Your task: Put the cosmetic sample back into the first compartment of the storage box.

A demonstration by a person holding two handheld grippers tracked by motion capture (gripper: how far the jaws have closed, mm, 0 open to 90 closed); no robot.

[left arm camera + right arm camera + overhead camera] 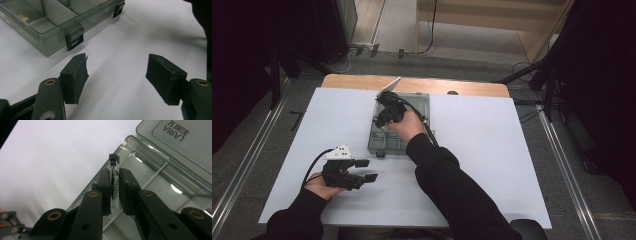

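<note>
Nearest to us, the left gripper [364, 170] rests on the white table [492, 150] at the near left with its jaws spread wide and nothing between them, and just beyond it in the left gripper view we see the near wall and a dark latch [74, 40] of the compartment box [384, 142]. Farther out at the table's middle, the right gripper [114, 186] is clenched on a small glass vial [113, 182] with a black cap, held over the box's far-left compartments beside its raised lid [180, 142]. In the high view the hand and gripper hide the vial, its contents are hard to make out, and the lid's lettering is cut off.
</note>
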